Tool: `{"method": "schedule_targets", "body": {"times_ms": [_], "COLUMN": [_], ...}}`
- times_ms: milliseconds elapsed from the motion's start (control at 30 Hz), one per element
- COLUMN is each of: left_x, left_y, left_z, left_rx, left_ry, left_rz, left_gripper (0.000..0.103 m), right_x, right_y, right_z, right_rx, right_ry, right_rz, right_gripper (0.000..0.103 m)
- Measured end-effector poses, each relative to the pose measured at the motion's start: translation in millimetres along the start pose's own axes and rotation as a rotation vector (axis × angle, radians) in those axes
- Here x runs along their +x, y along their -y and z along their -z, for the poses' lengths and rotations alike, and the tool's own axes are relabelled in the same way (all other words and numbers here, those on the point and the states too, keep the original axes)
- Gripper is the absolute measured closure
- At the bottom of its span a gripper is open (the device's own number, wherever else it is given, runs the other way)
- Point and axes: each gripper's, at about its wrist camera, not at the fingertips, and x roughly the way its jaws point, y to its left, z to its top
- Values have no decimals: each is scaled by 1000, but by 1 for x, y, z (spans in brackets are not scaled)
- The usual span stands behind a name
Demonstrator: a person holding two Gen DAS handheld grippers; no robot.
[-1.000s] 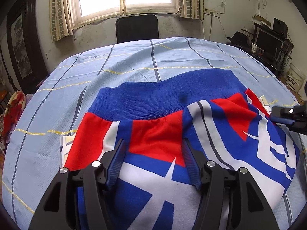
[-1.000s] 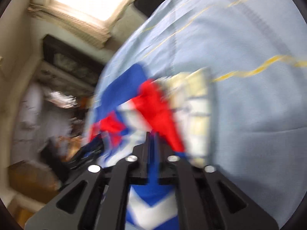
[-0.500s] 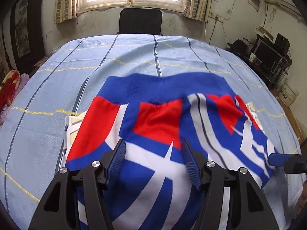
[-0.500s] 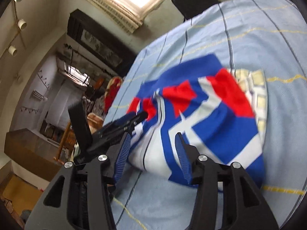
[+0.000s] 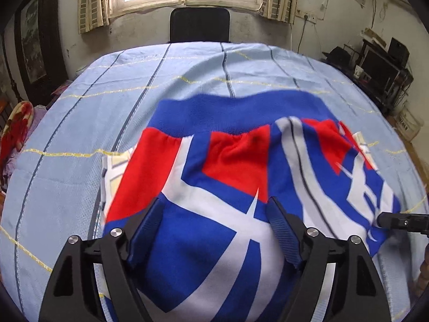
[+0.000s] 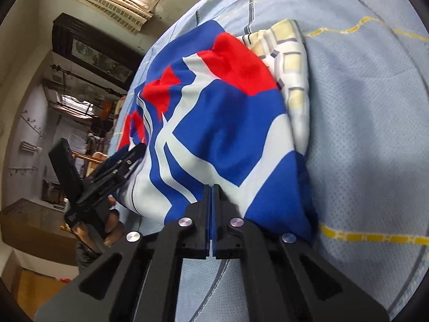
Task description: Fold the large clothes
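A light blue checked sheet (image 5: 80, 123) covers the bed, giving a broad flat place to fold. On it, toward the near edge, lies the blue, red and white knit sweater (image 5: 228, 177), bundled over a yellow-checked cloth (image 6: 292, 61) that pokes out beneath. The left claw (image 5: 214, 228) hovers over the sweater's near part, its jaws opening wide and pressing nothing. The right claw (image 6: 211, 196) is pinched tight at the sweater's edge, probably on a fold of fabric to draw it over.
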Motion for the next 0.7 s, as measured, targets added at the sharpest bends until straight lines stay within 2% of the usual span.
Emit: {"method": "schedule_targets", "body": {"times_ms": [33, 67, 133, 200, 333, 500, 600, 633, 700], "left_x": [-5, -9, -13, -12, -1, 40, 48, 48, 49], "left_y": [0, 0, -2, 0, 13, 23, 20, 19, 19], "left_z": [-4, -8, -20, -33, -47, -38, -37, -37, -37], "left_rx": [4, 6, -9, -24, -15, -1, -19, -19, -11], "left_ry": [18, 36, 51, 48, 42, -40, -45, -46, -49], "left_rz": [-6, -19, -20, 4, -3, -25, -25, -27, -38], "left_gripper": [22, 22, 22, 22, 22, 20, 16, 16, 14], "right_x": [-4, -12, -22, -28, -19, 9, 15, 15, 13], "right_y": [-2, -5, -16, -23, -31, -25, -8, -3, 2], "right_z": [1, 0, -6, -16, -44, -59, -57, -56, -55], "right_rx": [-3, -4, -23, -41, -13, -8, 30, 44, 65], "right_ry": [13, 38, 91, 135, 179, 146, 129, 131, 130], "right_rz": [18, 27, 36, 47, 37, 57, 97, 108, 93], "right_gripper": [96, 84, 70, 70, 70, 70, 68, 63, 63]}}
